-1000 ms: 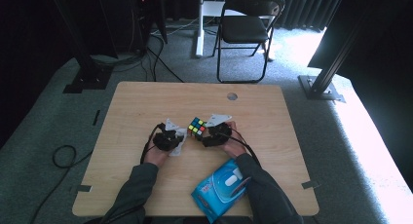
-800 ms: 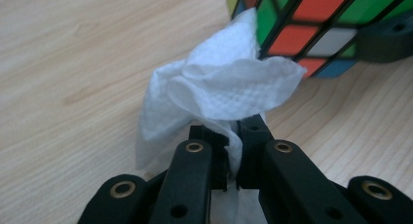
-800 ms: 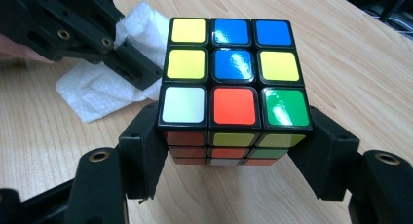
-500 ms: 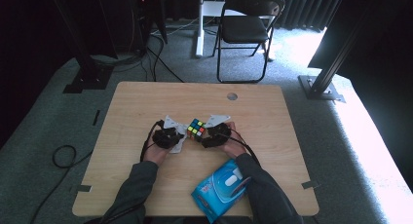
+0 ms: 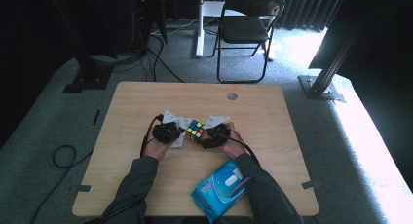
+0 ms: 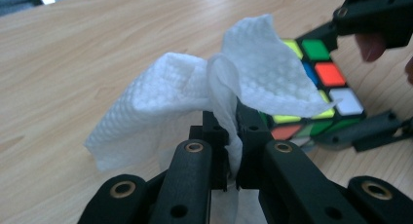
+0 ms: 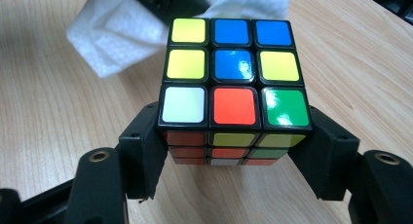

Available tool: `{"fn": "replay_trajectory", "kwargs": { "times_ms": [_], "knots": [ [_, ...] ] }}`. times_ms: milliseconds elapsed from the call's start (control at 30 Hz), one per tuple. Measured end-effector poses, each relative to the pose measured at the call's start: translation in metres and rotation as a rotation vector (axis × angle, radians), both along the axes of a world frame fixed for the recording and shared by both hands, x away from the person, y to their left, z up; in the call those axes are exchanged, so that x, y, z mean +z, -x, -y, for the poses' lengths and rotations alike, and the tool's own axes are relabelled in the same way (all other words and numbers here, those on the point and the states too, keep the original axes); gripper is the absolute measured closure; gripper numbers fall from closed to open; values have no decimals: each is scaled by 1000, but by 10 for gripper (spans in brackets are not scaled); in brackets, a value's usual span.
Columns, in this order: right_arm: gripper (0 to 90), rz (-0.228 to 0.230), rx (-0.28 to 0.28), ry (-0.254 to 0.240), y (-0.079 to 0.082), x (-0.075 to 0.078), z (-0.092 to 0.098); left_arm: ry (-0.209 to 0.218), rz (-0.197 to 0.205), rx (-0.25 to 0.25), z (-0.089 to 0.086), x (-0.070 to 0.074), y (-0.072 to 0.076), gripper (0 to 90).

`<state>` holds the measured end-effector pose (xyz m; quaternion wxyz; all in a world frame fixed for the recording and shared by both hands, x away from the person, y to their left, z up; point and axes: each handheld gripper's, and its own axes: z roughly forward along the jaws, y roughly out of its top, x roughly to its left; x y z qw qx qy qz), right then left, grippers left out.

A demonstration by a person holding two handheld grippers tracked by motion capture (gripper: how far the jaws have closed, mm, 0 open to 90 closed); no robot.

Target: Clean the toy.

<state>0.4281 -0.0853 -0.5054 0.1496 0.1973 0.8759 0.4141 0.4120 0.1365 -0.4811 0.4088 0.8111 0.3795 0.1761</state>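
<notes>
- You are working with one puzzle cube [image 5: 196, 130], one white paper wipe [image 5: 178, 132] and one blue pack of wipes [image 5: 220, 189], all on one wooden table [image 5: 272, 112]; one folding chair [image 5: 246, 27] is standing on the floor behind it.
- The blue pack is showing a white oval flap on top; any printing on it is too small to be read.
- The cube is sitting near the middle of the table, between your two hands, and the pack is lying at the near edge under your right forearm.
- In the right gripper view the cube is showing nine glossy stickers on black plastic, scrambled: yellow, blue, blue; yellow, blue, yellow; white, red, green.
- Your right gripper [image 7: 234, 151] is gripping the cube by two opposite sides, its jaws spread to the cube's width and pressing on the lower part.
- Your left gripper [image 6: 233, 136] is pinching the wipe, its jaws closed almost together on a fold of it.
- The wipe is dimpled and crumpled, fanning out above the jaws, with one flap lying against a face of the cube.
</notes>
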Motion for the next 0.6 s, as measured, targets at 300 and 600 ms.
{"fn": "replay_trajectory", "kwargs": {
  "times_ms": [300, 600],
  "knots": [
    [343, 0, 13, 9, 1, 0, -1, 31, 17, 3, 0, 7, -2, 856],
    [343, -1, -4, -10, 1, 1, 1, 12, -15, 9, 1, -5, -5, 856]
  ]
}}
